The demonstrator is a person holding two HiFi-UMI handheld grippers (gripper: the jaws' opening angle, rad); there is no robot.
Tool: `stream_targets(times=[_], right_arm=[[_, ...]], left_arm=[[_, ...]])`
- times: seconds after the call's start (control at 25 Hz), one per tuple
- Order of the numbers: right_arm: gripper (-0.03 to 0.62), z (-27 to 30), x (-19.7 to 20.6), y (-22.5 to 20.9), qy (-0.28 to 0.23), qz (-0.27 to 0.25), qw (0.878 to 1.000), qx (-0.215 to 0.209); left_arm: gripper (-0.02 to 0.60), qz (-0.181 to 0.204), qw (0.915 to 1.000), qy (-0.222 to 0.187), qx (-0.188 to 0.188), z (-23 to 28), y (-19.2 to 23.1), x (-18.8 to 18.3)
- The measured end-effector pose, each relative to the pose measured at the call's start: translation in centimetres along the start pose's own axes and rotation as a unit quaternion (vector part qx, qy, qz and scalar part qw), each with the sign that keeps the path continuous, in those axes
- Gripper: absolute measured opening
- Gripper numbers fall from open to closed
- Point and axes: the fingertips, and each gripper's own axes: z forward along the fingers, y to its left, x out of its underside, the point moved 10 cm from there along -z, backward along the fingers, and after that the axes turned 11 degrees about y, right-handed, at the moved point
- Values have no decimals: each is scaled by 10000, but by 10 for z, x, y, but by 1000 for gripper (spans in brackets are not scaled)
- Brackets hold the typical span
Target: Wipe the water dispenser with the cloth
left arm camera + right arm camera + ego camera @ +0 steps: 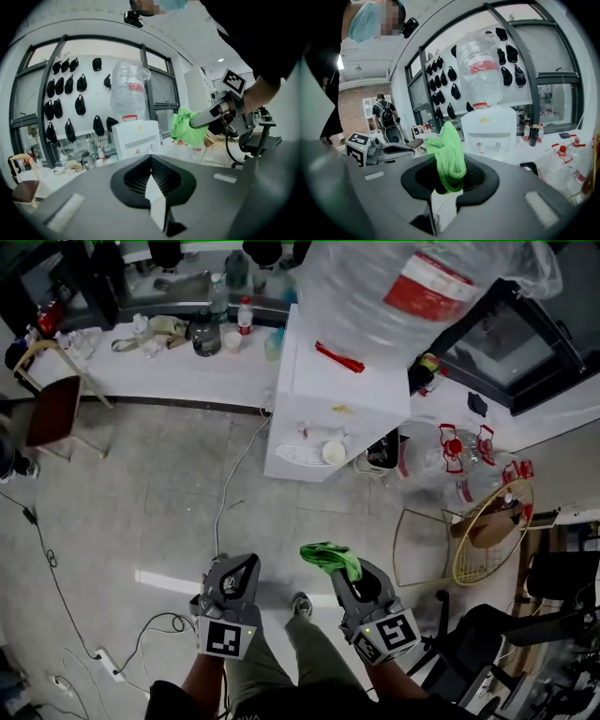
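Observation:
The white water dispenser [337,399] stands on the floor ahead of me against a counter, with a large clear bottle [412,282] upside down on top. Both grippers hang low near my feet, well short of it. My right gripper [342,568] is shut on a bunched green cloth [330,557], which sticks up out of its jaws [450,154]. My left gripper [242,570] is shut with nothing in it. The left gripper view shows the dispenser [136,138] beyond its closed jaws, and the cloth [187,127] to the right.
A white counter [141,371] with bottles and clutter runs behind the dispenser. A red chair [52,413] stands at far left. Cables [225,493] trail over the floor. Empty water bottles [459,460], a wire stand [487,531] and an office chair [487,643] crowd the right.

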Motion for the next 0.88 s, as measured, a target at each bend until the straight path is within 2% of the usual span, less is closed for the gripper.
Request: stream_targets(times=[0.24, 0.4, 0.56, 0.88], right_arm=[[95, -58, -39, 3, -494, -207, 9986, 21], [95, -83, -46, -4, -756, -334, 9966, 32], [95, -105, -49, -7, -906, -373, 9952, 80], [92, -131, -57, -17, -1101, -639, 9918, -90]], left_arm=[[2, 93, 9999, -87, -110, -34, -14, -66], [2, 286, 9993, -185, -152, -46, -26, -100], [2, 553, 9982, -228, -97, -54, -42, -114], [2, 502, 9972, -460, -317, -70, -70, -143]])
